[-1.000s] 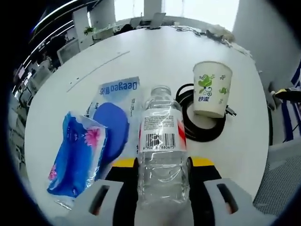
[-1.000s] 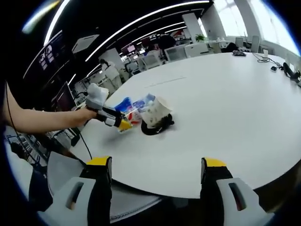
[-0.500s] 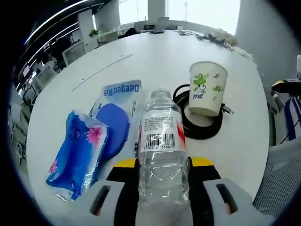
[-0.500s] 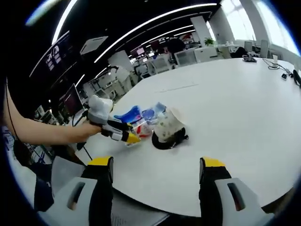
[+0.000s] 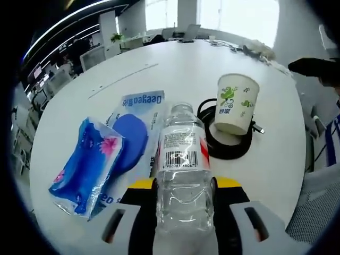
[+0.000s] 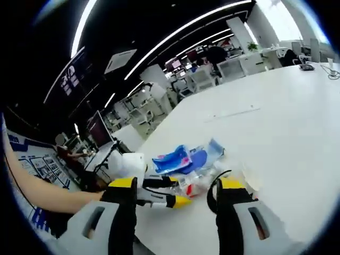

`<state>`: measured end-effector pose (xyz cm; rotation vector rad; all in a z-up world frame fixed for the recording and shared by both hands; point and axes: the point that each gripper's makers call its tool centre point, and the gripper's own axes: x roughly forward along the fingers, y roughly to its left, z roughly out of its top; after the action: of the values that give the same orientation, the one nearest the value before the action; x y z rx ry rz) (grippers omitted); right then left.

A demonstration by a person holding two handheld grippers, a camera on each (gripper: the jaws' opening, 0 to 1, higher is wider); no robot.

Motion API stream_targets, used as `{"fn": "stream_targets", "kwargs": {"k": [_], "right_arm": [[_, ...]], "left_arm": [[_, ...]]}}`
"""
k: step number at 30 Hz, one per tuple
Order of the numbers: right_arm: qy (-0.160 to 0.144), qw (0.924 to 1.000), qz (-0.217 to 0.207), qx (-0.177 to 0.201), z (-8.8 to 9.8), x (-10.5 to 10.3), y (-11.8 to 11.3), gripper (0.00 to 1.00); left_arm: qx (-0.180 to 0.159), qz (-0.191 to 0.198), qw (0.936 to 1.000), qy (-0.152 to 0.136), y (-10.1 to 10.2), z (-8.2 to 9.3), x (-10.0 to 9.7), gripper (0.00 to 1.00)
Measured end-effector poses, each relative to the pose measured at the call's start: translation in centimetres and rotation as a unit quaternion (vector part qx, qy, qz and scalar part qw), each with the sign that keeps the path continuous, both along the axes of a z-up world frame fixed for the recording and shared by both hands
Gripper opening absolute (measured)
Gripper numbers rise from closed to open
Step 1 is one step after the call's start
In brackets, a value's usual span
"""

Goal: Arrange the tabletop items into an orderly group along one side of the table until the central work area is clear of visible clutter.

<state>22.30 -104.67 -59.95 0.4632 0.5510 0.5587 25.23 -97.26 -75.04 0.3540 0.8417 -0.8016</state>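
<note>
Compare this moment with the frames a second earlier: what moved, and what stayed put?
The right hand-held gripper has closed in on the item group, jaws open. The left hand-held gripper stays clamped on the water bottle; the paper cup, black cable and blue packets lie unchanged.

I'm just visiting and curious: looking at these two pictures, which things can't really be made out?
- Water bottle, left gripper view: its base sits between the left tool's jaws, cut off by the bottom edge.
- Black cable coil, left gripper view: partly covered by the paper cup standing on it.
- Blue package, left gripper view: the tissue pack overlaps it, so the print is incomplete.
- Paper cup, right gripper view: behind the right tool, blurred.
</note>
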Motion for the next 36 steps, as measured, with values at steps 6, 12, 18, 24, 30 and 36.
{"fn": "stream_targets", "kwargs": {"k": [6, 12, 18, 24, 30, 36], "right_arm": [[0.11, 0.9935, -0.029, 0.004, -3.0, 4.5, 1.3, 0.57], [0.163, 0.9854, -0.049, 0.002, -5.9, 7.1, 1.9, 0.57], [0.203, 0.9773, -0.058, -0.013, -8.3, 8.0, 2.3, 0.57], [0.23, 0.9693, -0.086, -0.014, -9.8, 9.1, 2.3, 0.56], [0.247, 0.9646, -0.09, -0.021, -10.7, 9.5, 2.7, 0.54], [0.266, 0.9577, -0.105, -0.032, -12.1, 9.6, 2.0, 0.53]], "left_arm": [[-0.004, 0.003, 1.0, -0.006, -0.1, 0.2, -0.3, 0.38], [-0.01, 0.004, 0.9999, -0.008, 0.0, 0.3, -0.1, 0.38], [-0.018, 0.008, 0.9997, -0.018, 0.0, 0.3, 0.2, 0.38], [-0.035, 0.013, 0.9992, -0.018, 0.1, 0.2, 0.4, 0.39], [-0.035, 0.011, 0.999, -0.025, 0.0, 0.1, 0.5, 0.39], [-0.036, 0.015, 0.9989, -0.025, 0.0, 0.0, 0.5, 0.39]]}}
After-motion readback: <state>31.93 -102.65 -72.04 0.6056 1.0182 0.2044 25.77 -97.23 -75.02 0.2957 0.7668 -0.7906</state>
